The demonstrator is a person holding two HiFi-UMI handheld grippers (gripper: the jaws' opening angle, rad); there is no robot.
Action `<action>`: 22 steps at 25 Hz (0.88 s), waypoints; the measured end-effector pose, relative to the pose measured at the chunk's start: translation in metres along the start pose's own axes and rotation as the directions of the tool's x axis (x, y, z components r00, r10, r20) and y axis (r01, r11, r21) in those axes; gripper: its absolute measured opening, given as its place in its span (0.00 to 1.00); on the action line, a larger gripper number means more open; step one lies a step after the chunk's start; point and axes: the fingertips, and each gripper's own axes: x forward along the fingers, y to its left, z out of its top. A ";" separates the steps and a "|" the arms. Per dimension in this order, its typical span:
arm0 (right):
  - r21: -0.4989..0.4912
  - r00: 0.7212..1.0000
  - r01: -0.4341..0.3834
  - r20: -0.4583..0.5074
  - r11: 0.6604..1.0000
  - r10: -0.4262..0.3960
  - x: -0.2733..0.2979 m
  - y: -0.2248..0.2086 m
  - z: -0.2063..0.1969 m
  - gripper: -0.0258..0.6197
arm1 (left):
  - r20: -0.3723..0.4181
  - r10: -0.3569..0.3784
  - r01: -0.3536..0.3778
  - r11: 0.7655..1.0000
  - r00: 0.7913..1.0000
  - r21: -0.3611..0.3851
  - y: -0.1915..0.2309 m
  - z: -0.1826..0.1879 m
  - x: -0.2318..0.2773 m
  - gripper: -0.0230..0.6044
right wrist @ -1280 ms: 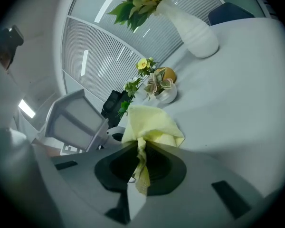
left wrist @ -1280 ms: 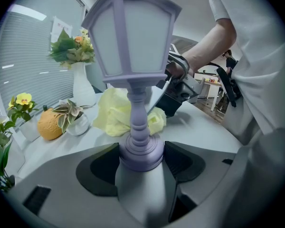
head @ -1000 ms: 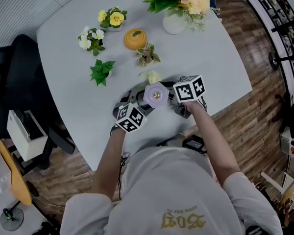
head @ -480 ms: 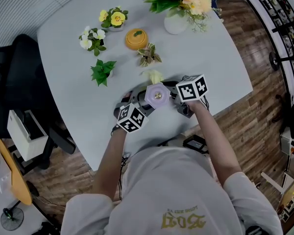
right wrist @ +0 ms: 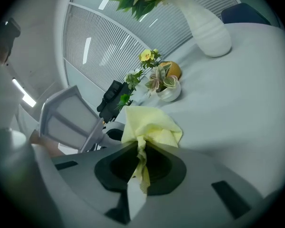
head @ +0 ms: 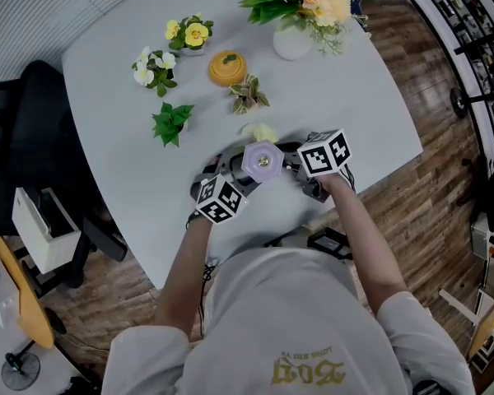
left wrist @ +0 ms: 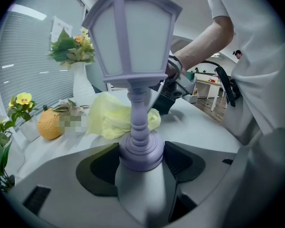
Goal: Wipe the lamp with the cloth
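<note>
A lilac lantern-shaped lamp (head: 263, 160) (left wrist: 133, 37) stands upright between my two grippers near the table's front edge. My left gripper (head: 230, 179) (left wrist: 141, 158) is shut on the lamp's round base. My right gripper (head: 292, 164) (right wrist: 138, 163) is shut on a pale yellow cloth (right wrist: 149, 125) (head: 260, 131) (left wrist: 111, 115), whose bunched end spreads beyond the jaws just beside the lamp's shade (right wrist: 69, 120). In the head view the cloth peeks out beyond the lamp's top.
On the pale table (head: 354, 97) stand a white vase of flowers (head: 295, 38), an orange pumpkin-shaped pot (head: 227, 67), a small leafy plant (head: 249, 95), a green sprig (head: 171, 122) and yellow and white flower bunches (head: 189, 33). A black chair (head: 33, 138) is at the left.
The lamp and both grippers have stayed almost in place; the right gripper's marker cube has shifted slightly right and away, and the cloth shows a little farther from the lamp.
</note>
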 end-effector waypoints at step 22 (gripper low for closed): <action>-0.097 0.991 -0.019 -0.136 0.995 0.005 0.006 0.031 -0.048 0.11 | -0.005 0.004 -0.004 1.000 1.000 -0.002 -0.001 0.000 0.000 0.52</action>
